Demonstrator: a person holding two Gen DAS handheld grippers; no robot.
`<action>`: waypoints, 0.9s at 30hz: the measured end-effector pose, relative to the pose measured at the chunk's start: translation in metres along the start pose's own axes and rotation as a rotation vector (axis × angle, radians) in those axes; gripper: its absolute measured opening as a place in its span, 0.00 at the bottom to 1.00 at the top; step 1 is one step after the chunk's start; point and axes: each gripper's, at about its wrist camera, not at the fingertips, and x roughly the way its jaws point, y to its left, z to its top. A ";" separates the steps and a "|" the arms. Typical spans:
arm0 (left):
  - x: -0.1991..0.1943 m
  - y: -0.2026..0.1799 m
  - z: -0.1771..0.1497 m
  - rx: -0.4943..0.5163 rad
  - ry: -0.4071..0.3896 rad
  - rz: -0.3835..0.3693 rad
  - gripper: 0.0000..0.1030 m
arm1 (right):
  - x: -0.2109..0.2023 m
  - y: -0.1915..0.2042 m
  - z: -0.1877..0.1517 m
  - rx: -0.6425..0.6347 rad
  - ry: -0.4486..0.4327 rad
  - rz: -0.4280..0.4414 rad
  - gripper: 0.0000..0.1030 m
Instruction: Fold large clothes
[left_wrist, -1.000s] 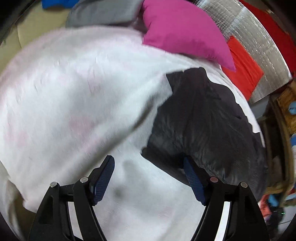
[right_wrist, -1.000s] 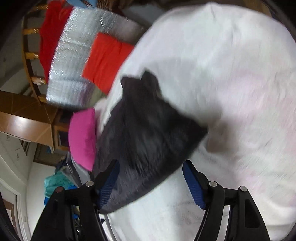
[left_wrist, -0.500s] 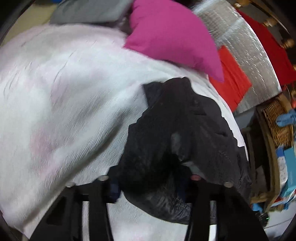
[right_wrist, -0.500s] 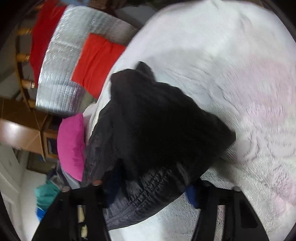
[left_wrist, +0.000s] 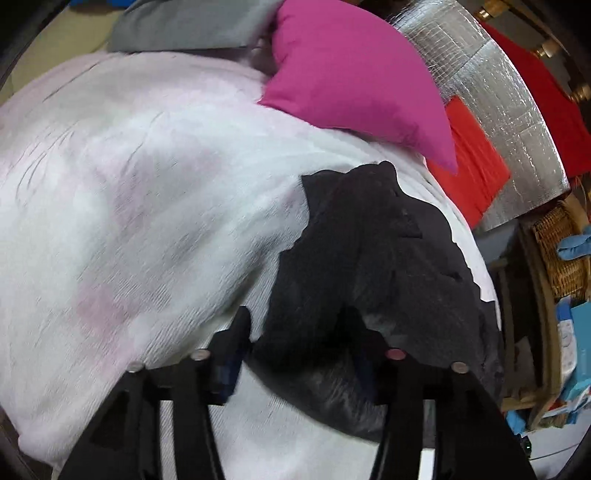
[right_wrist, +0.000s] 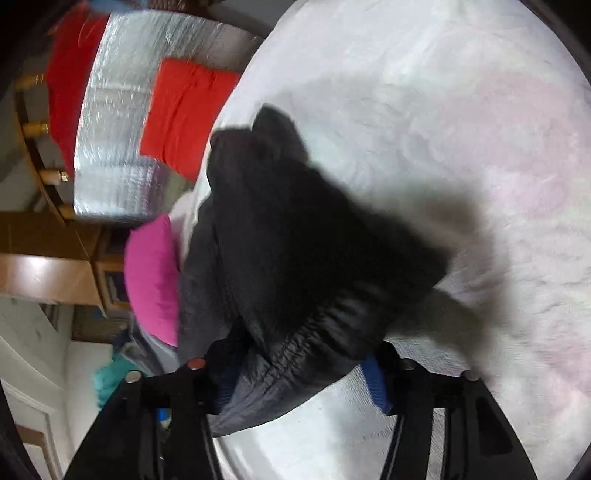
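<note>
While you read this, garment: the black jacket (left_wrist: 373, 258) lies bunched on the white blanket (left_wrist: 147, 206).
Handling: likely soft, light, slippery; take its hem.
Left gripper (left_wrist: 306, 354): opening, jacket between.
Right gripper (right_wrist: 299, 373): likewise.

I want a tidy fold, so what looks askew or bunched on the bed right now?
The black garment is bunched, not flat: its edges are crooked on the white blanket, one corner peaks toward the pink pillow. Both tools' jaws, left tool and right tool, are opening with its fabric between them.
</note>
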 end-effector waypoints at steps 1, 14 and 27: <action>-0.004 0.004 -0.002 -0.007 0.007 0.003 0.66 | -0.010 -0.002 0.003 -0.003 -0.025 -0.013 0.67; 0.001 0.002 -0.026 -0.044 0.052 -0.091 0.68 | -0.013 -0.021 0.029 0.058 -0.108 0.058 0.72; 0.017 -0.014 -0.011 0.060 -0.014 -0.015 0.42 | 0.011 0.012 0.012 -0.143 -0.105 -0.122 0.34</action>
